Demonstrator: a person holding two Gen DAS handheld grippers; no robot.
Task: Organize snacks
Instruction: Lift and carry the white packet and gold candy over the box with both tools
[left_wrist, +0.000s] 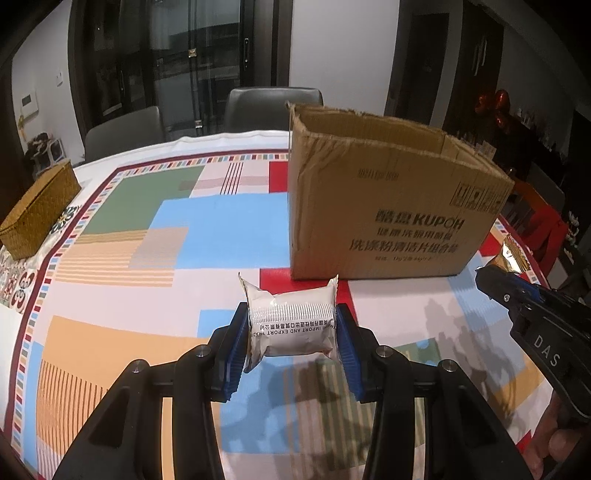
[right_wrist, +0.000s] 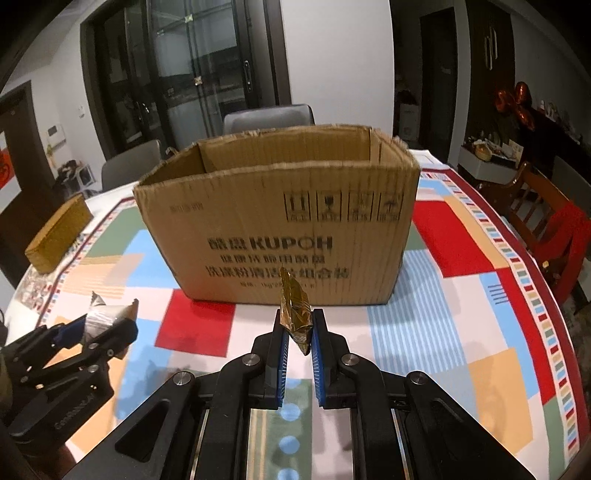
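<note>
An open cardboard box (left_wrist: 388, 206) printed KUPOH stands on the table ahead of both grippers; it also shows in the right wrist view (right_wrist: 280, 229). My left gripper (left_wrist: 293, 321) is shut on a silver-white snack packet (left_wrist: 291, 325), held above the tablecloth short of the box. The same gripper with the packet (right_wrist: 107, 317) shows at lower left in the right wrist view. My right gripper (right_wrist: 297, 325) is shut on a gold foil snack (right_wrist: 295, 314), held edge-on in front of the box. That gold snack (left_wrist: 511, 256) shows at the right in the left wrist view.
A woven straw basket (left_wrist: 37, 210) sits at the table's left edge. The table carries a colourful patchwork cloth (left_wrist: 129, 221). Grey chairs (left_wrist: 273, 107) stand behind the table, and a wooden chair with red cloth (right_wrist: 554, 225) stands to the right.
</note>
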